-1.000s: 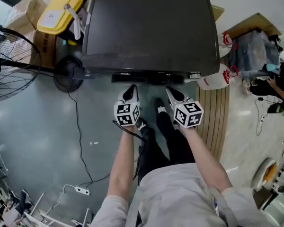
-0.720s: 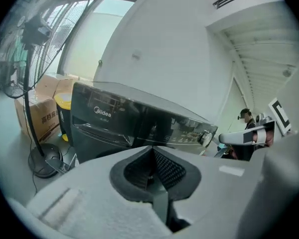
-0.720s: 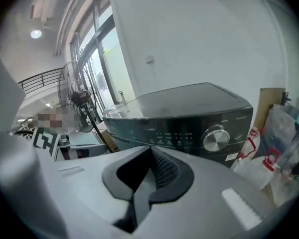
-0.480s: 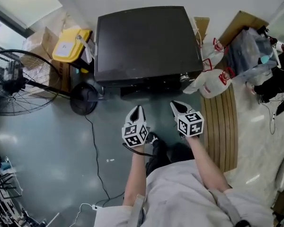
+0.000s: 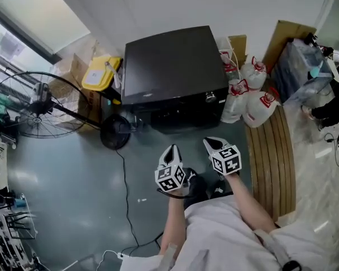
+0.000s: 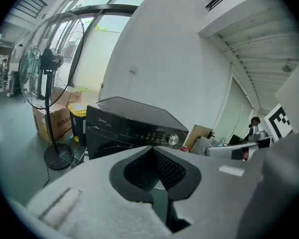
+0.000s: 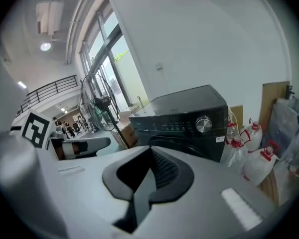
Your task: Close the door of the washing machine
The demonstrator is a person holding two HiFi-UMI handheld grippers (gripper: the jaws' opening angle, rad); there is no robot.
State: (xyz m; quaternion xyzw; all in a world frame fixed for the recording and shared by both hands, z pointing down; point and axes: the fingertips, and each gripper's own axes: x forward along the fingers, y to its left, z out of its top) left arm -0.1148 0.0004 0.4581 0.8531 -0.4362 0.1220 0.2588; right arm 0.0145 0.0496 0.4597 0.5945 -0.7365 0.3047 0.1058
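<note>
The black front-loading washing machine stands against the white wall, with a silver knob on its panel. Its round door looks flush with the front, low and partly hidden behind my jaws in both gripper views. My left gripper and right gripper hang side by side over the grey floor, well short of the machine and touching nothing. Both are shut and empty, and both point at the machine's front.
A pedestal fan stands at the left with a yellow bin and cardboard boxes behind it. White jugs with red caps and a slatted wooden board lie at the right. A black cable crosses the floor.
Both grippers have drawn back from the machine's front and risen. The machine now sits smaller and farther off in the head view. The jaws stayed shut.
</note>
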